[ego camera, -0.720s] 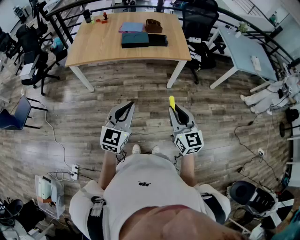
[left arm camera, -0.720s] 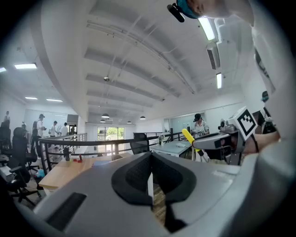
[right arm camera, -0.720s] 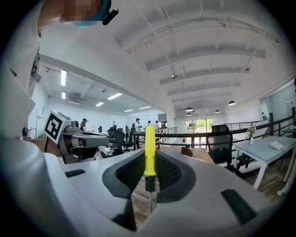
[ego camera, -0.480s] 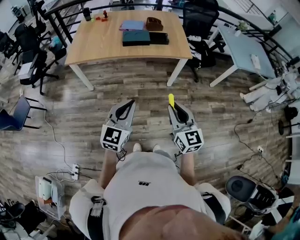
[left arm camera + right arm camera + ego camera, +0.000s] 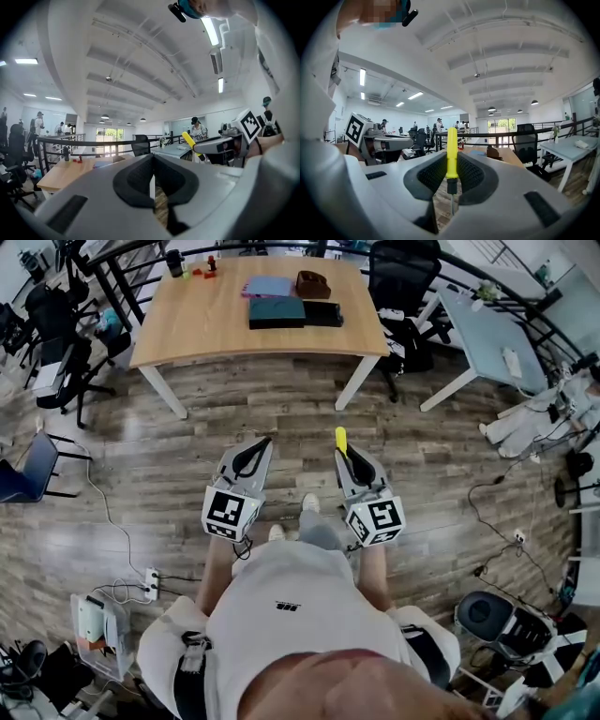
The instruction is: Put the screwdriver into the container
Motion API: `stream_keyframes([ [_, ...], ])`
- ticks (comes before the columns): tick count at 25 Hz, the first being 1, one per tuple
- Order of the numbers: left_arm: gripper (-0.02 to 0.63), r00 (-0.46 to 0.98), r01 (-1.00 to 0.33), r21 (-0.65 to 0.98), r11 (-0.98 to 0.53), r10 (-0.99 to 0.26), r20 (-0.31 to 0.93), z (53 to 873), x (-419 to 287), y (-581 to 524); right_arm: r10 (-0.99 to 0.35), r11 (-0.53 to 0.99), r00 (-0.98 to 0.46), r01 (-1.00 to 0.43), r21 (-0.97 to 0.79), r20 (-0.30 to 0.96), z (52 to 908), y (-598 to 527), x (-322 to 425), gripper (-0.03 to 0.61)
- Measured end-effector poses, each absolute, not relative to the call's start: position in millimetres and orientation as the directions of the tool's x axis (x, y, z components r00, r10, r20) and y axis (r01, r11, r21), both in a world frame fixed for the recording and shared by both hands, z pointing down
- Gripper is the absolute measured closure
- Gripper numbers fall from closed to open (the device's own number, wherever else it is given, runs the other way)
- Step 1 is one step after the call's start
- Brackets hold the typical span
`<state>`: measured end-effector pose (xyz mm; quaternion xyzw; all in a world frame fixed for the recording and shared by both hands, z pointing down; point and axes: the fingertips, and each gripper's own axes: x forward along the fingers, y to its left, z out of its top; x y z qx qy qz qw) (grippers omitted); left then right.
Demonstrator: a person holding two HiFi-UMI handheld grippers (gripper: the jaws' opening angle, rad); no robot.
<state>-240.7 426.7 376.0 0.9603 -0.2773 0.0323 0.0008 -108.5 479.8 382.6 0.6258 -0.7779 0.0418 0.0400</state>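
Our right tongs (image 5: pixel 451 153) are clamped on the screwdriver (image 5: pixel 452 163), its yellow handle sticking out past the tips and its shaft pointing back toward us. Our left tongs (image 5: pixel 152 160) are closed together with nothing between them. We hold both side by side over the floor (image 5: pixel 281 418), well apart from the bench (image 5: pixel 187 329) ahead, where the container (image 5: pixel 312 284) sits

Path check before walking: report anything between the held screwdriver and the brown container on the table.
Only wooden floor lies between the screwdriver in the right gripper and the table. On the table, a teal case and a black case lie just in front of the brown container.
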Motion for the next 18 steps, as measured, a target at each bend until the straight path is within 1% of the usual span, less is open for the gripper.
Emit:
stream_keyframes([
  [10,0.607,0.844,-0.531,-0.024,-0.847,-0.531,0.076,386.2,-227.3,389.5,-0.972,0.201,-0.202,-0.979,-0.018,0.117,392.8,442.1,-95.0,0.52],
  [18,0.609,0.841,-0.532,-0.041,-0.846,-0.534,0.088,385.6,-191.8,328.9,-0.971,0.208,-0.209,-0.978,-0.021,0.119,394.2,377.2,-60.5,0.52],
])
